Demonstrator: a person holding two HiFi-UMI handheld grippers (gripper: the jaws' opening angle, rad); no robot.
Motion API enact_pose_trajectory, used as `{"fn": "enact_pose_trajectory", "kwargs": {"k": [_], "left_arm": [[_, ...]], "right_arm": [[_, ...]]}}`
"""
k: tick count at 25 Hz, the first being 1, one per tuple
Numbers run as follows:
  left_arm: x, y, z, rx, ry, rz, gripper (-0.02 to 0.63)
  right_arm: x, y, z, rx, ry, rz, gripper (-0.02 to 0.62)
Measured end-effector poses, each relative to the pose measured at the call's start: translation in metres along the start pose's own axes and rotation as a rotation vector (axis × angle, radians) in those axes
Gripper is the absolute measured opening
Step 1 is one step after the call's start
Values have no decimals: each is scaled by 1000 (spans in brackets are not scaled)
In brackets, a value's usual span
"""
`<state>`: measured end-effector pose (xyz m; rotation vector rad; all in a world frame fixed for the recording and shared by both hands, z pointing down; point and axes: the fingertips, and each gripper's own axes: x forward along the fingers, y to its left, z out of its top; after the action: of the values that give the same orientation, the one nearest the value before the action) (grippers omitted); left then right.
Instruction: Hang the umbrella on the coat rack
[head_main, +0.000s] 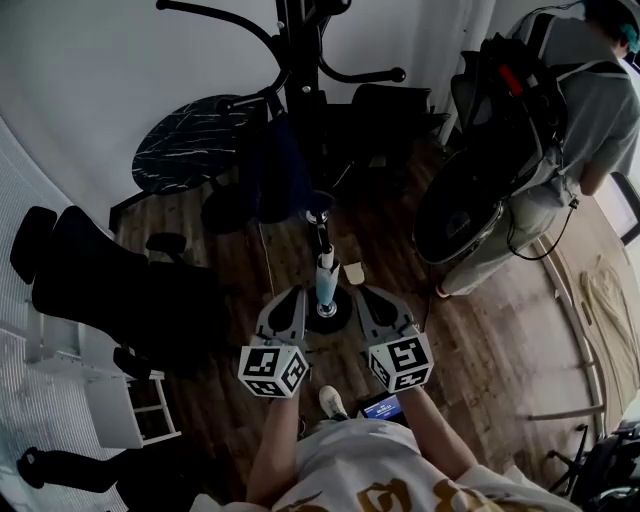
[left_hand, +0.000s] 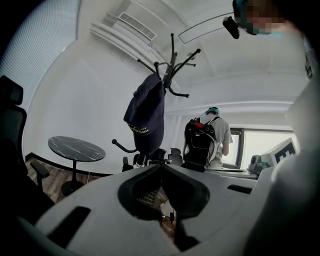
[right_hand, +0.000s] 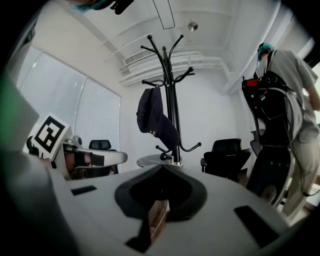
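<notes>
Pointing forward side by side close to the person's torso, the left hand-held gripper (head_main: 288, 300) and right hand-held gripper (head_main: 373, 300) each have their jaws pressed together on nothing. One navy umbrella (left_hand: 146, 117), folded and limp, hangs from a hook on the left of the single coat rack (right_hand: 172, 100), farther off.

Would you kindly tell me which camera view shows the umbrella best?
The left gripper view: the umbrella hangs large and whole on the coat rack. The right gripper view shows it too, only smaller. The head view looks down on it from above, so it is just a dark, foreshortened shape.
</notes>
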<state>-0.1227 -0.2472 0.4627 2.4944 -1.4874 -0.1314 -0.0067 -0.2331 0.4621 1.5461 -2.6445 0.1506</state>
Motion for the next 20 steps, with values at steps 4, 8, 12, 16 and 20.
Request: {"fn": "enact_pose_trajectory", "kwargs": {"k": [4, 8, 12, 16, 20], "left_arm": [[-9, -14, 2, 36, 4, 23, 20], [-21, -20, 2, 25, -18, 54, 20], [-32, -33, 5, 29, -40, 76, 20], [-40, -48, 2, 40, -50, 77, 20], [-47, -58, -5, 43, -51, 83, 20]], "right_arm": [[-14, -2, 6, 4, -20, 15, 11], [-28, 1, 7, 13, -36, 34, 11], [-47, 1, 6, 14, -44, 43, 12], [-62, -2, -1, -2, -31, 30, 11], [-74, -5, -2, -4, -31, 25, 11]]}}
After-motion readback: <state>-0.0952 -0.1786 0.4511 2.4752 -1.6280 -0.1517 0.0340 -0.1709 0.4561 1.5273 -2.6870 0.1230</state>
